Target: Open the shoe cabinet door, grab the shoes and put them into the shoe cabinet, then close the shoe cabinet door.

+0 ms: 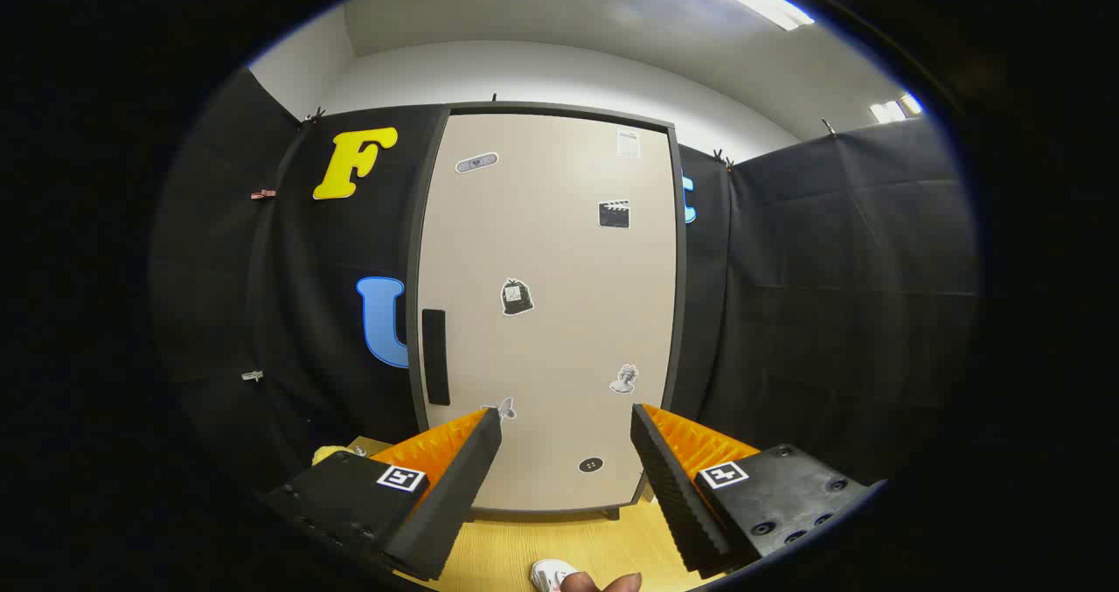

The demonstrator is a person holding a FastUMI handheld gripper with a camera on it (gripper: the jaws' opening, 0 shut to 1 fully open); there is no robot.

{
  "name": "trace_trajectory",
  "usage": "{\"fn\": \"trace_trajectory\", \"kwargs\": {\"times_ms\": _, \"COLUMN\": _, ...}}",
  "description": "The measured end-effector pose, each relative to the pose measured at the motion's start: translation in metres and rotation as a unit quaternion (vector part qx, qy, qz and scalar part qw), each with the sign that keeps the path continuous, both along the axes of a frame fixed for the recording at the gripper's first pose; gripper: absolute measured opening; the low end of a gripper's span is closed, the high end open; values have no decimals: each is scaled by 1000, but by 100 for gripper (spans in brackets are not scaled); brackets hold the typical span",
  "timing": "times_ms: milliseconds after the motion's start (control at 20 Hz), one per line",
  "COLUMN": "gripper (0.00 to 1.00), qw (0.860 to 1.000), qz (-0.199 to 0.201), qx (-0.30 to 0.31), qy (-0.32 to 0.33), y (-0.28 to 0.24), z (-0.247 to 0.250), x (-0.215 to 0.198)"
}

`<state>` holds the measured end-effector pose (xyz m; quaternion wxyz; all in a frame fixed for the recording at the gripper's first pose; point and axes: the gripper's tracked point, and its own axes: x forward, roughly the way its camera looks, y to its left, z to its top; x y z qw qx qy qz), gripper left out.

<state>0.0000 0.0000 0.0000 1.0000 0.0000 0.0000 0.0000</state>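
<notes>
- Two fingers of the gripper [566,424] stand wide apart with nothing between them and nothing in their hold; they point at the lower part of the shoe cabinet door [549,312].
- The shoe cabinet door is shut, a tall pale panel in a dark frame, standing upright on the wooden floor [524,557] beyond the fingers and against the black booth wall [830,295].
- A dark vertical handle [434,356] sits close to the door's left edge, about halfway down, above the left finger.
- Several small stickers [517,296] are scattered over the door, one near its middle, one by the top right corner, others lower down near the fingertips; what they depict is too small to tell.
- A white shoe [551,574] lies on the floor near the viewer, below the gap between the fingers, well short of the cabinet's bottom edge; part of it is cut off.
- Fingertips of a person's hand [603,583] show just beside the shoe, to its right.
- A small yellow object [330,452] peeks out behind the left finger, by the cabinet's lower left corner; what it is cannot be told.
</notes>
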Motion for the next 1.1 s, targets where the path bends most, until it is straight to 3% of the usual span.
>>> {"fn": "trace_trajectory", "kwargs": {"times_ms": 550, "gripper": 97, "qw": 1000, "qz": 0, "qx": 1, "qy": 3, "y": 1, "z": -2, "x": 1}}
{"fn": "trace_trajectory", "kwargs": {"times_ms": 1100, "gripper": 97, "qw": 1000, "qz": 25, "qx": 10, "qy": 1, "y": 25, "z": 2, "x": 8}}
